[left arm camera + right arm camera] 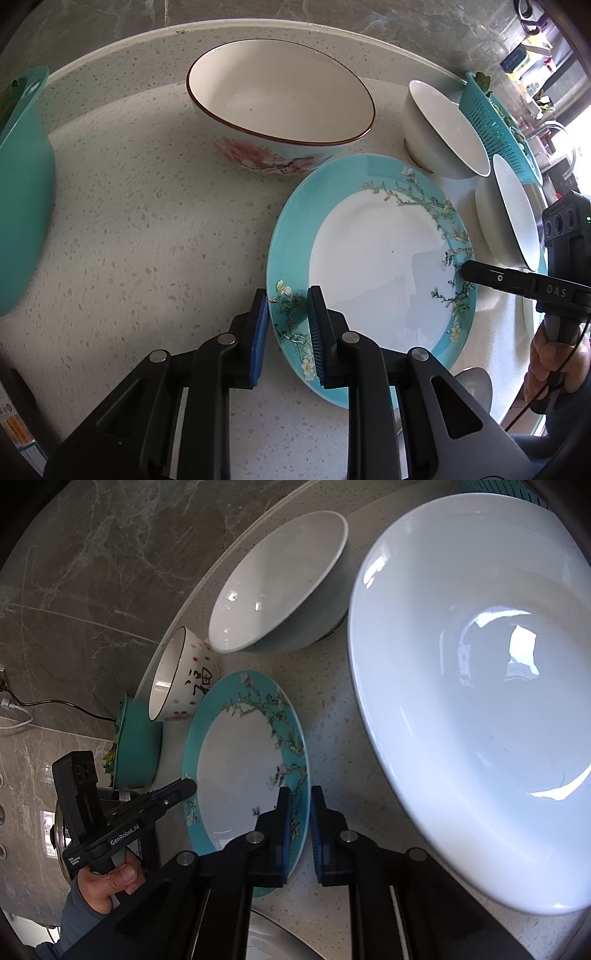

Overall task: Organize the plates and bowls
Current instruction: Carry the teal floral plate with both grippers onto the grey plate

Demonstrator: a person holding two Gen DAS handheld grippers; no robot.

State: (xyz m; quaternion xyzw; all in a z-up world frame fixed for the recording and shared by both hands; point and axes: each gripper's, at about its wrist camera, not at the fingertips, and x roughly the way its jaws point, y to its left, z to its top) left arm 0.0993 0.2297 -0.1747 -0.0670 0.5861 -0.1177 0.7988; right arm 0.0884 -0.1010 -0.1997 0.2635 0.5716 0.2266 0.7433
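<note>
We are clamping the blue floral plate (373, 258) from both sides: the left gripper (288, 332) has its jaws closed on the near left rim, the right gripper (300, 834) has its jaws pinched on the opposite rim. The plate is lying between the two hands, flat or nearly so on the speckled worktop (147, 229). A flowered bowl (280, 96) is sitting just beyond it, two white bowls (443, 129) to its right, a marble wall (92, 572) behind.

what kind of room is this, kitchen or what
Most likely a home kitchen: a speckled stone countertop against a marble backsplash, crockery such as the blue-rimmed plate, and a teal colander holding greens.
</note>
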